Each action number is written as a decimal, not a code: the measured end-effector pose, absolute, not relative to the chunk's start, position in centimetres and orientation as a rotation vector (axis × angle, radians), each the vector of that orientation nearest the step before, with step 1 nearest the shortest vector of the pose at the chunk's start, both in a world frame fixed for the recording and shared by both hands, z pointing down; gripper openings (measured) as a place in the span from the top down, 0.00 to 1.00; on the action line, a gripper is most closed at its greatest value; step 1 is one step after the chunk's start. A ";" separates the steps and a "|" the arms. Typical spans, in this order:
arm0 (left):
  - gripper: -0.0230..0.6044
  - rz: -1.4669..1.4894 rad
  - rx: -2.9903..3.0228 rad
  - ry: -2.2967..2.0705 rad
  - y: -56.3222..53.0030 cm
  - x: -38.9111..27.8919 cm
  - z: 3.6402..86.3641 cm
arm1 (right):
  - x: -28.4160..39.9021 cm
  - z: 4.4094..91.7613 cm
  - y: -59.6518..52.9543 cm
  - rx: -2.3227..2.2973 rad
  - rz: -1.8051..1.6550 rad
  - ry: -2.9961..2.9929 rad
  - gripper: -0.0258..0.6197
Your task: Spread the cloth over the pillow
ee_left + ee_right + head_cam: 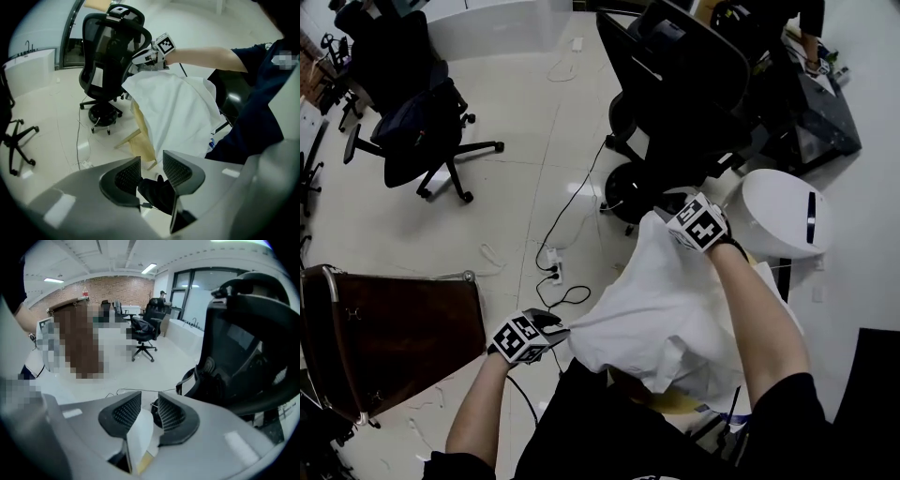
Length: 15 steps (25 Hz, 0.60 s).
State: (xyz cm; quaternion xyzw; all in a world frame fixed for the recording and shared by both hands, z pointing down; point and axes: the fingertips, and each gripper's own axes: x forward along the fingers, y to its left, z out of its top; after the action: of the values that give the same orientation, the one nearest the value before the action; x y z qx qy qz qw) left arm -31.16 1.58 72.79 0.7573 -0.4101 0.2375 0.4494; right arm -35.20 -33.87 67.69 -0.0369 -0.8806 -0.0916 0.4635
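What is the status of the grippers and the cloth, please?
Left gripper open, empty. Right gripper open, cloth edge between jaws. Cloth draped over pillow, tan side showing. Office chair close behind.

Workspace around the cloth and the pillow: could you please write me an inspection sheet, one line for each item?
Surface: pale tiled floor; no table seen.
Job's things: white cloth draped over tan pillow, which shows below the cloth's edge.
Clutter: nothing seen on the cloth.
Grippers: left gripper open, nothing gripped; right gripper open, cloth edge lying between its jaws.
Cables: black cable runs across the floor to a white power strip.
Surroundings: black office chairs, brown panel, white rounded unit.
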 end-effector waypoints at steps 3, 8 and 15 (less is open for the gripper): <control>0.74 0.598 1.916 -1.092 0.2 -31.6 70.6 | -34.1 63.6 -34.7 -0.028 -0.221 -2.258 0.77; 0.74 0.605 2.060 -1.217 -3.5 -29.5 65.1 | -30.6 55.9 -34.7 0.056 -0.219 -2.414 0.77; 0.74 0.652 2.274 -1.290 -6.9 -22.4 58.2 | -21.7 48.4 -32.1 0.123 -0.276 -2.500 0.77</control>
State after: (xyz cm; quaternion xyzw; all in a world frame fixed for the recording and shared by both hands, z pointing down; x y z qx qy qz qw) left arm -22.45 -6.86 58.22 0.8230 -0.4669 0.2358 0.2216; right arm -21.72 -32.08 48.44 0.0464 -0.9449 -0.1045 0.3067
